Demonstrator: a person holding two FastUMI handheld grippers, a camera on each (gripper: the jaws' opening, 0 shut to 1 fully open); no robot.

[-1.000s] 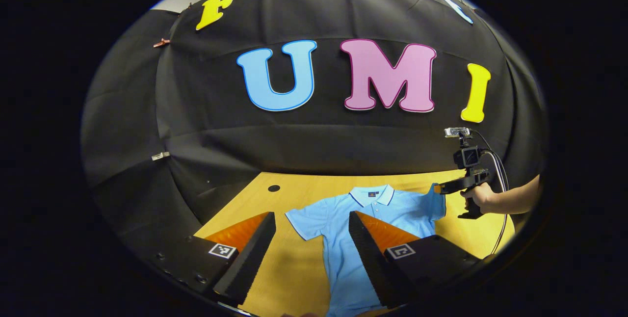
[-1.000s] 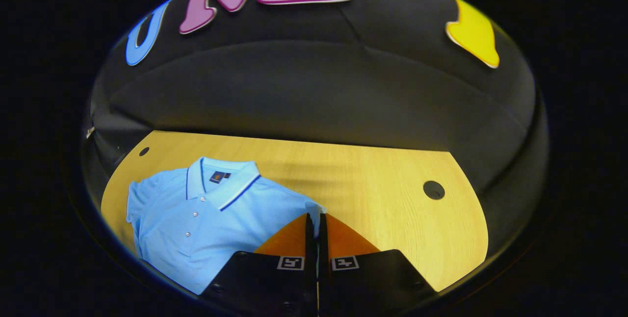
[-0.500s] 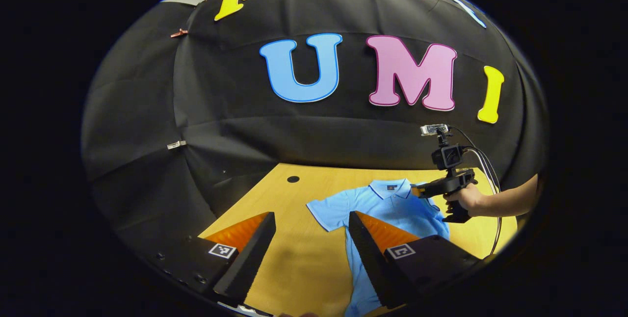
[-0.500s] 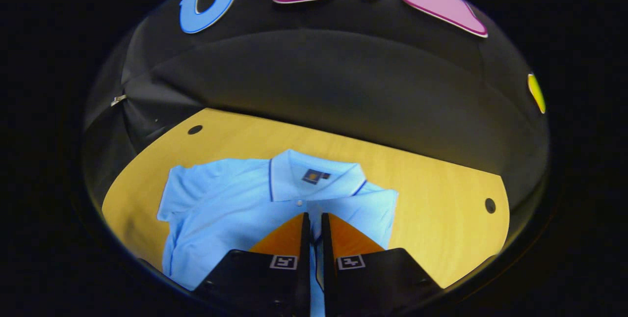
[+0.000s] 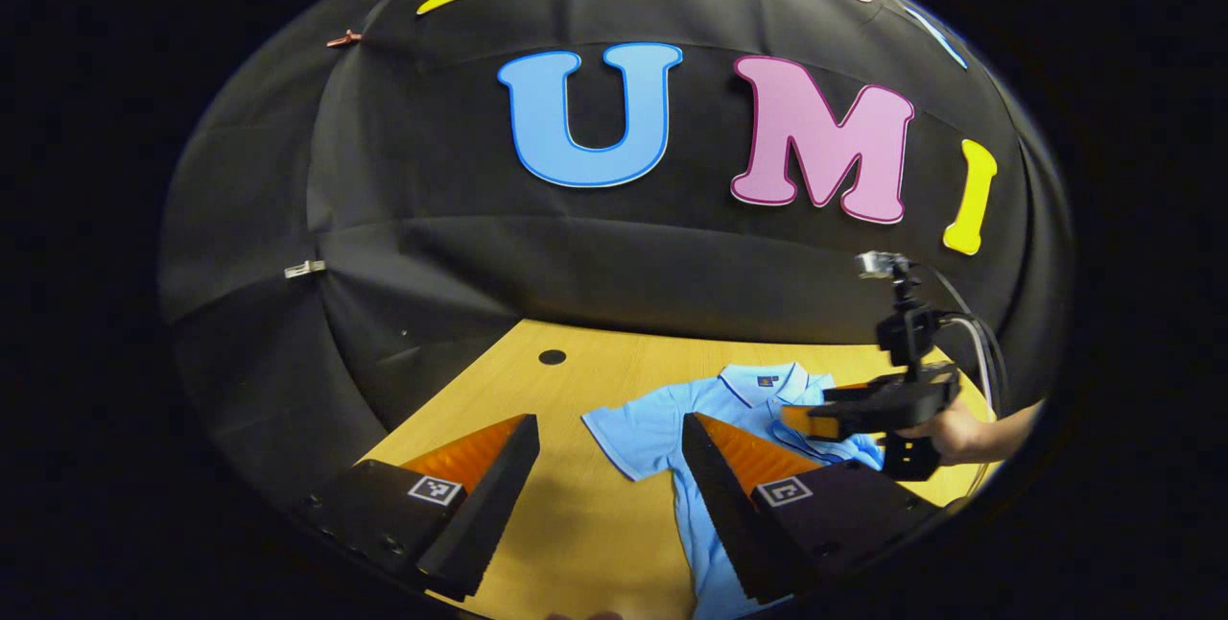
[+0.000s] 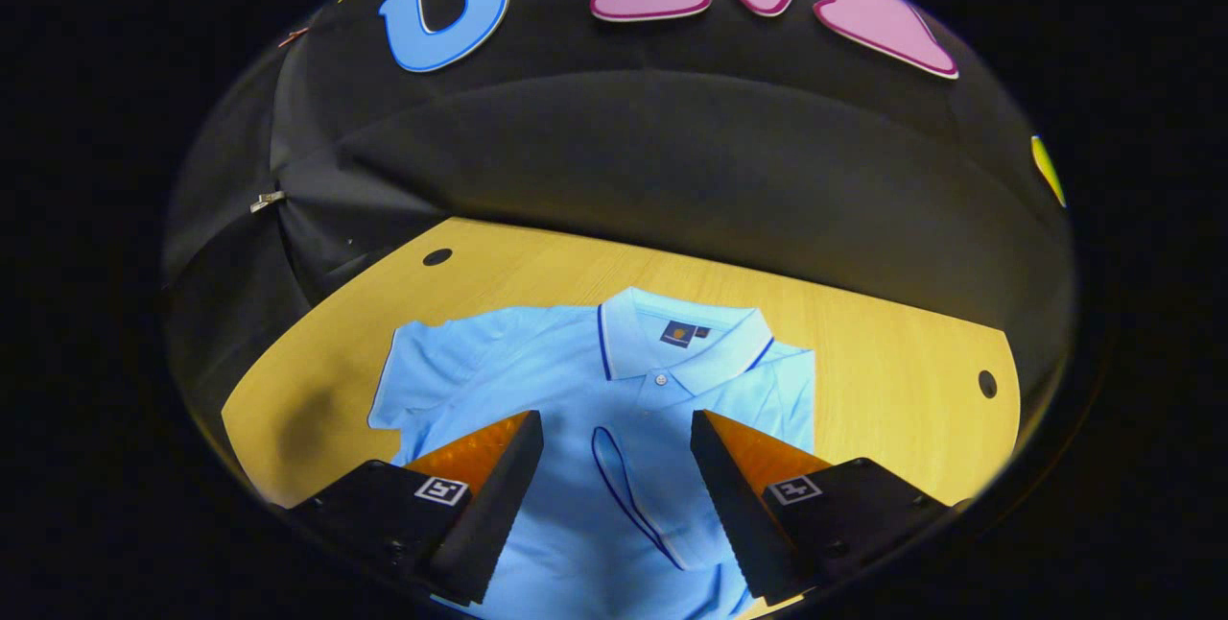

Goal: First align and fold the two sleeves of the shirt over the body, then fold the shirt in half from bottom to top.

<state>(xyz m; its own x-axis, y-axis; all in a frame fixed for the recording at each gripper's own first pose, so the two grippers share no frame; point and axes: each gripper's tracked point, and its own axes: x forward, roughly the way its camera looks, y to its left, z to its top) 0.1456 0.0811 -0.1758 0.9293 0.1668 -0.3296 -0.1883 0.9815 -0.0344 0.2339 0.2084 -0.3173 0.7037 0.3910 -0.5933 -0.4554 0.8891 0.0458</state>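
Note:
A light blue polo shirt (image 6: 576,390) lies face up on the wooden table (image 6: 883,380), collar (image 6: 676,342) toward the wall. One sleeve (image 6: 633,495), edged in dark trim, lies folded over the body between the fingers of my right gripper (image 6: 616,418), which stands open just above it. The other sleeve (image 6: 422,380) is spread flat on the table. My left gripper (image 5: 609,423) is open and holds nothing, hovering near the spread sleeve (image 5: 624,428). In the left gripper view the right gripper (image 5: 804,420) hangs over the shirt, held by a hand (image 5: 950,433).
Two round holes (image 6: 436,256) (image 6: 986,383) sit in the tabletop near its far corners. The black cloth wall (image 6: 624,150) rises right behind the table. Bare wood (image 5: 576,524) lies in front of the left gripper.
My right gripper carried the sleeve across onto the shirt's body, then opened and let it go. The left gripper stayed open and shifted only slightly.

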